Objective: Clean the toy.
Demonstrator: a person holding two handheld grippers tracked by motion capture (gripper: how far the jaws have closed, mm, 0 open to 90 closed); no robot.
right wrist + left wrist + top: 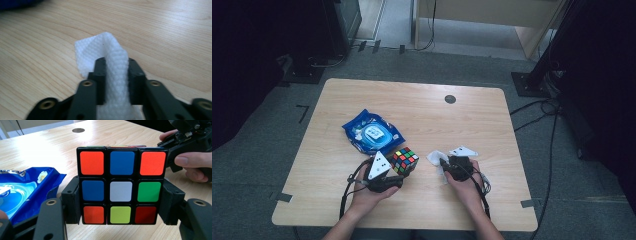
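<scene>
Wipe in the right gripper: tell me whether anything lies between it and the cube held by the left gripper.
Nothing visible does. The white wipe is pinched in the right gripper; the cube sits clamped in the left gripper. Between them the high view shows a bare strip of table.

Room light: dim in the high view; the surroundings of the table are almost black, the floor behind is paler.
Table surface: evenly lit from above, with soft and short shadows.
Colour: the high view has a cool, bluish cast and looks grainy.
Left gripper view: bright and sharp on the cube; its stickers show no strong glare.
Right gripper view: the white wipe is sharp, and the near gripper parts at the bottom are blurred.
Glare: a pale sheen on the wood at the upper right of the right gripper view.
</scene>
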